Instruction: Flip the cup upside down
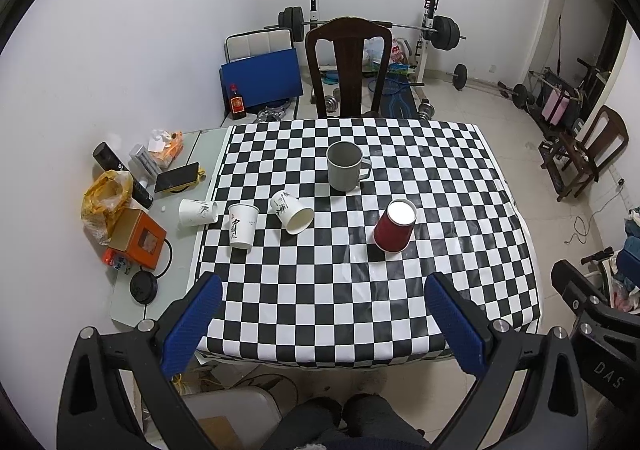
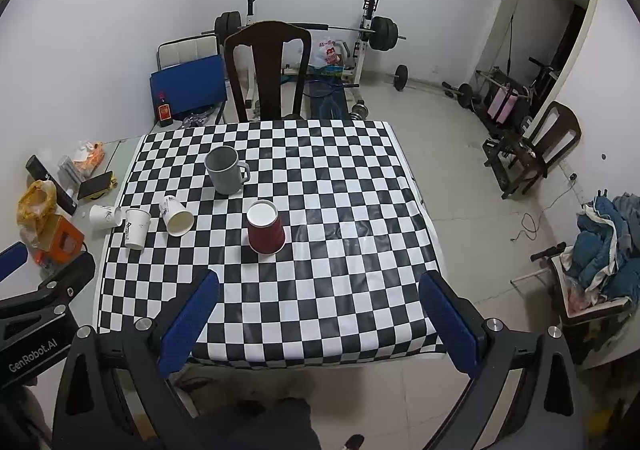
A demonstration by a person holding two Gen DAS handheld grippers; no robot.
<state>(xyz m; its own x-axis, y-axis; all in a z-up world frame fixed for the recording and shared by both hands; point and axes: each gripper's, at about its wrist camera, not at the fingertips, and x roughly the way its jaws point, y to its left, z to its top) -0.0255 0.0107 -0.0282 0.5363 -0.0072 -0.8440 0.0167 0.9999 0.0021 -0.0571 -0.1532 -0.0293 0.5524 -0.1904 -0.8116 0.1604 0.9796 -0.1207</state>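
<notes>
A red paper cup stands upside down on the checkered table, its white base up. A grey mug stands upright behind it, handle to the right. One white paper cup stands upright near the left edge. Another white cup lies on its side, mouth toward me. A third white cup lies on its side off the cloth. My left gripper and right gripper are open and empty, held above the table's near edge.
The checkered table has a dark wooden chair behind it. Clutter on the left side table: an orange box, a phone, a yellow bag. Weights and a barbell rack stand at the back wall.
</notes>
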